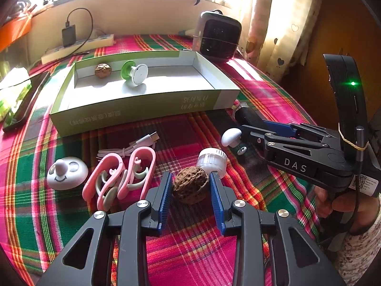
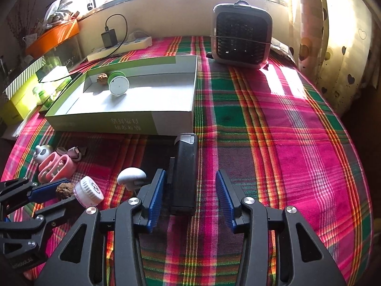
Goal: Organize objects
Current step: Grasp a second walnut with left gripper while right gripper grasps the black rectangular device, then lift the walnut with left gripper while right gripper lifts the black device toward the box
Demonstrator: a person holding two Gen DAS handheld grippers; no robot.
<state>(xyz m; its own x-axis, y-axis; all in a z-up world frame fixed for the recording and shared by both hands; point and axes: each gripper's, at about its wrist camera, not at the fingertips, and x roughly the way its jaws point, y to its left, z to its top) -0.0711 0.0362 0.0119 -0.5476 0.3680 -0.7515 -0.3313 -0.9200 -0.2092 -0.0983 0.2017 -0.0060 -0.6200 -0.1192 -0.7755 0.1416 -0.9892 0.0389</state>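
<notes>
Our left gripper point(image 1: 190, 188) had its blue pads on either side of a walnut point(image 1: 190, 187) on the plaid cloth point(image 1: 273, 90), closed against it or nearly so; we could not tell whether it gripped. Our right gripper point(image 2: 190, 197) stood wide open, holding nothing, with a black case point(image 2: 184, 174) lying between its fingers, nearer the left one. Just past the walnut sat a white cap point(image 1: 212, 160), with pink clips point(image 1: 121, 176) to the left. Farther off lay the green box point(image 1: 142, 107), holding a second walnut point(image 1: 103, 70) and a green-and-white spool point(image 1: 134, 73).
</notes>
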